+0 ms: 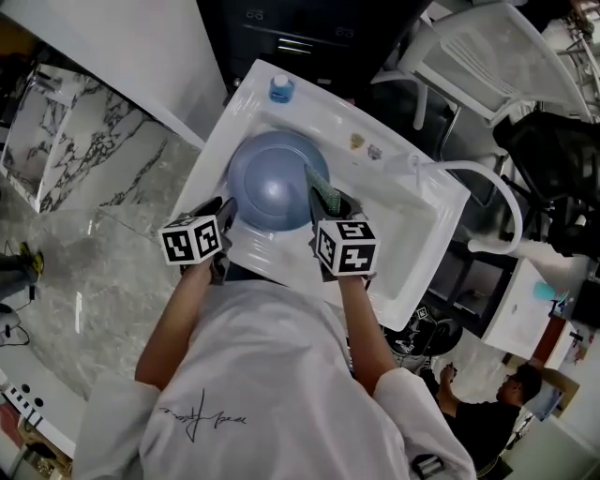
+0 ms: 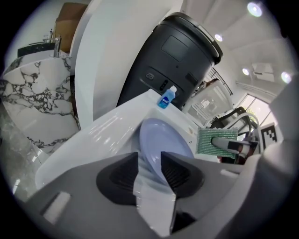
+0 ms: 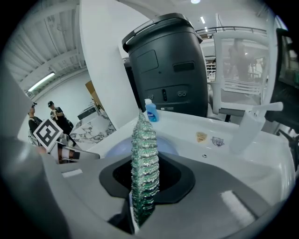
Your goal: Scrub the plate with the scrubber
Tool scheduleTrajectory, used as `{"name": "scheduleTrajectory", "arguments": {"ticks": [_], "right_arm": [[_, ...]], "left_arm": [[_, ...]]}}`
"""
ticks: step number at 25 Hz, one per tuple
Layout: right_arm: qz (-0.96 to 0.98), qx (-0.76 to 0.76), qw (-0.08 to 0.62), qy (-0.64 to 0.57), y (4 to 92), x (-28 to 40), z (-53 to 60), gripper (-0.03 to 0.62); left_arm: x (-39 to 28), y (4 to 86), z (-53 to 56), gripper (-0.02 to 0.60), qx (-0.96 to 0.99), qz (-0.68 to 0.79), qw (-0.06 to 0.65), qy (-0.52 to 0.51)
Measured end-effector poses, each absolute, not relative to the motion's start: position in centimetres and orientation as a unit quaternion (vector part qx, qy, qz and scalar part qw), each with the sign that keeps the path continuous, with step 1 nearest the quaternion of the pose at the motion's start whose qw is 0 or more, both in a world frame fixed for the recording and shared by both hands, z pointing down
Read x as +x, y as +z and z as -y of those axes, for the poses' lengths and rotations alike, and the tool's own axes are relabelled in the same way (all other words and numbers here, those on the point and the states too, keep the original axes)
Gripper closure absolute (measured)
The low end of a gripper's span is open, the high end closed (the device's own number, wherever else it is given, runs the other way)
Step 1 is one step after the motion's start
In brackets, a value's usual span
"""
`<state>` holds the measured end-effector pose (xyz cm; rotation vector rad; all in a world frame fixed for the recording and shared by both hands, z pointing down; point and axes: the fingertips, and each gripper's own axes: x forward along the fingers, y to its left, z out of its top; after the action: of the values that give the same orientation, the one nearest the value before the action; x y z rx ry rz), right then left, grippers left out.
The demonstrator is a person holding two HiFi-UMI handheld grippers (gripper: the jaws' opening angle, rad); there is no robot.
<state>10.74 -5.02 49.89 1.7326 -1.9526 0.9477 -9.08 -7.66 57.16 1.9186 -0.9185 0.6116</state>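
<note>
Left gripper (image 2: 149, 170): jaws released, apart; near rim of plate (image 2: 161, 137) sits in gap, no firm pinch visible.
Right gripper (image 3: 145, 186): clenched on green scrubber (image 3: 145, 158), held edge-up, just beside plate's right edge.
Plate: blue, lying in white sink (image 1: 412, 202) basin, between both grippers.
Blue bottle (image 1: 281, 87): on sink's far rim.
Dark bin (image 3: 168, 65): behind sink.

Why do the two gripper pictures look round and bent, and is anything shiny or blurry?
Both gripper views: a wide-angle lens bends the dark bin and blackens the corners. Left gripper view: ceiling lights flare, glare streaks the sink. Head view: plate evenly lit, sharp.
</note>
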Motion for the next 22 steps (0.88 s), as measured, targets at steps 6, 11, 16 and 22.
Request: {"name": "scheduleTrajectory", "arguments": {"ticks": [6, 11, 16, 22], "right_arm": [[0.661, 0.622, 0.237, 0.347, 53.3, 11.4, 6.9, 0.533], [0.624, 0.639, 0.276, 0.356, 55.6, 12.3, 8.5, 0.533], [0.578, 0.659, 0.298, 0.378, 57.5, 13.2, 9.6, 0.533], [0.55, 0.67, 0.299, 0.398, 58.4, 14.0, 10.9, 0.533]], "left_arm": [[-8.1, 58.5, 7.8, 0.413, 0.769, 0.363, 0.447, 0.276], [-8.3, 59.9, 8.4, 0.413, 0.753, 0.375, 0.451, 0.298], [-8.4, 60.6, 9.1, 0.414, 0.745, 0.389, 0.449, 0.305], [-8.3, 60.6, 9.7, 0.451, 0.738, 0.397, 0.463, 0.29]]}}
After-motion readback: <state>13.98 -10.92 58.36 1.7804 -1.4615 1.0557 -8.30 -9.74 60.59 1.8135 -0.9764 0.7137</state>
